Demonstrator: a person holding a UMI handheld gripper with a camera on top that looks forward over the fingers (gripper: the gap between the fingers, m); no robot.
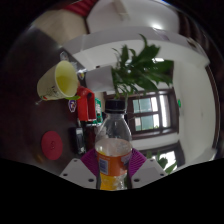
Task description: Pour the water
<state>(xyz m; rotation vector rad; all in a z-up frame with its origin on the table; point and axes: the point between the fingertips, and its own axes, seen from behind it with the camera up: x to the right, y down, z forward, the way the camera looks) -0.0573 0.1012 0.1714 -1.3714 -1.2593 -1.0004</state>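
the gripper (113, 168) is holding a clear plastic bottle (113, 150) between its two fingers, with a purple pad (90, 160) pressing in on one side of the bottle and the matching pad closing on the other side. the fingers are drawn in narrow, gripping the bottle's lower body. the bottle is standing roughly upright in the grip, and the whole scene around it is appearing tilted. it is carrying orange liquid in its lower half, with a pale label band about its middle, and it is wearing a dark cap (116, 104) at the top.

taking the bottle as the landmark: just beyond it and to its left, a red object (86, 102) is sitting on a dark table (40, 120); it is too small to name with confidence, though it may be a cup or a jug. further to the left of the bottle and higher, a yellow cup (59, 80) is lying tipped in the view, its open mouth facing toward the bottle. low to the left of the bottle, near the table's edge, a round red item (52, 147) is resting. close to the bottle's left shoulder, a small dark thing (76, 132) is sitting on the table.

behind the bottle and above its cap, a leafy green plant (140, 68) is spreading out. to the right of the bottle, a window (152, 112) with a dark frame is letting in bright daylight.
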